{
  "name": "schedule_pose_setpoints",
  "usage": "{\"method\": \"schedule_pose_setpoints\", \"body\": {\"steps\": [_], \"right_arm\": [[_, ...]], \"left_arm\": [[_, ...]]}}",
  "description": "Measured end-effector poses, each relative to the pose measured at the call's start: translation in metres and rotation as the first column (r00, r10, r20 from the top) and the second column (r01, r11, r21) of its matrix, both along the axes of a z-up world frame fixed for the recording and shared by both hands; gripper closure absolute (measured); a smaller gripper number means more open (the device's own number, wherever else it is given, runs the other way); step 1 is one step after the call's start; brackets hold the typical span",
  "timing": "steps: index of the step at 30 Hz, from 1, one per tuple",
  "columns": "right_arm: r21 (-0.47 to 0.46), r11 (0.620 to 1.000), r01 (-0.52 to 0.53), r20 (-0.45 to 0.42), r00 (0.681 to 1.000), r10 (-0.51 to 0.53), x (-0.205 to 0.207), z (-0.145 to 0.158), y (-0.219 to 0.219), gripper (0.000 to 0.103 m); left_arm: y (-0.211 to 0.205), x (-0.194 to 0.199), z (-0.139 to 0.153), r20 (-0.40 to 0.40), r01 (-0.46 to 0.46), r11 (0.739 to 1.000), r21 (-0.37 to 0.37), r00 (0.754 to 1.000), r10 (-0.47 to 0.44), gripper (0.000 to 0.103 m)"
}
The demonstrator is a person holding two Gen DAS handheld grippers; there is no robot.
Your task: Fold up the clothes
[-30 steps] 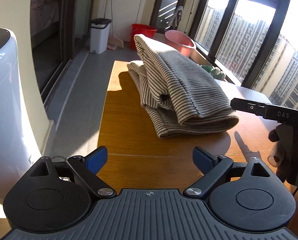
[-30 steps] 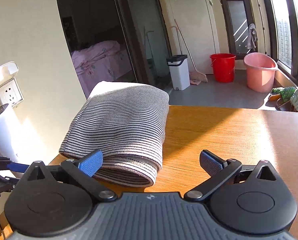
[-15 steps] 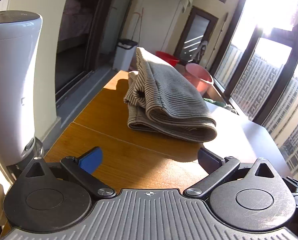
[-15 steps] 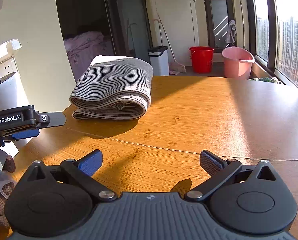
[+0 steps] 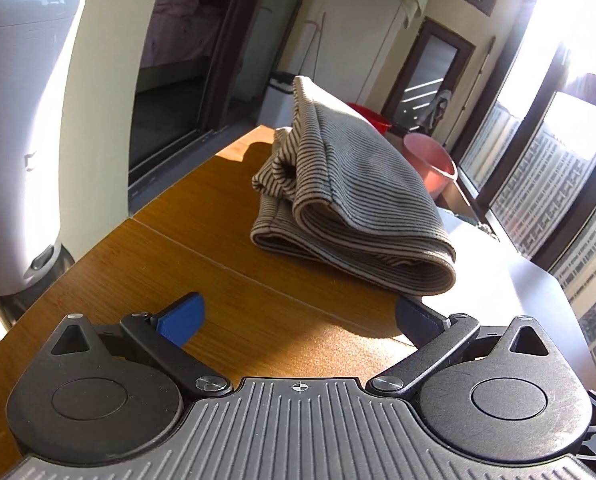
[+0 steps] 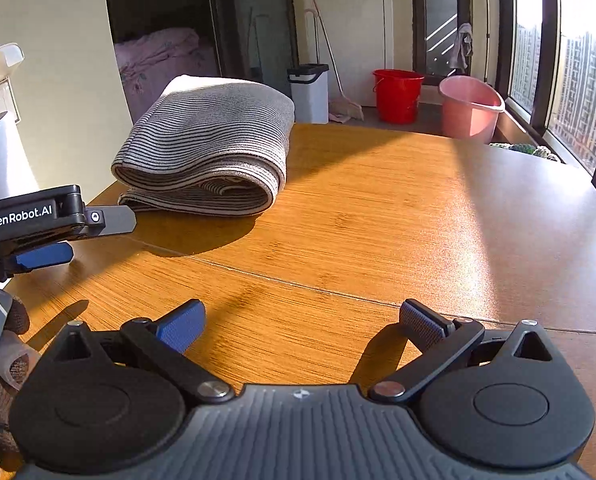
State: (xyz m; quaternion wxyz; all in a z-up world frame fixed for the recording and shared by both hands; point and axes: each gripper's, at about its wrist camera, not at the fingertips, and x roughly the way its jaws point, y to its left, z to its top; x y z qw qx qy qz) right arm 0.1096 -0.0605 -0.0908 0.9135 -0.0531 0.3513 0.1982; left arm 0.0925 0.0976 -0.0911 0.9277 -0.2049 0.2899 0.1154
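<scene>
On the wooden table (image 6: 378,208) the folded striped garment (image 6: 209,148) is seen far-left, its long axis running away; the left gripper (image 5: 298,318) is nearer. The right gripper (image 6: 302,320) is also spread wide, nothing held.

From my right wrist view, the folded garment (image 6: 205,152) lies on the table (image 6: 378,220) at the frame's upper left. My left gripper (image 6: 57,240) reaches in from the left edge, below the garment and apart from it. My right gripper (image 6: 302,320) spans the bottom, over bare tabletop. Behind the table, two buckets (image 6: 398,94) stand at upper right, a bin (image 6: 310,90) to their left.
</scene>
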Motion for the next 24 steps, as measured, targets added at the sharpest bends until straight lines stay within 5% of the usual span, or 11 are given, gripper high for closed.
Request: {"method": "schedule_pose_setpoints", "body": {"steps": [15, 24], "right_arm": [[-0.022, 0.999, -0.041, 0.041, 0.998, 0.042, 0.028, -0.004, -0.006, 0.0], [-0.021, 0.999, -0.04, 0.041, 0.998, 0.041, 0.028, -0.004, -0.006, 0.0]], "left_arm": [[0.007, -0.003, -0.001, -0.076, -0.008, 0.998, 0.066, 0.997, 0.013, 0.0], [0.022, 0.005, 0.008, -0.133, -0.07, 0.995, -0.071, 0.989, 0.06, 0.0]]}}
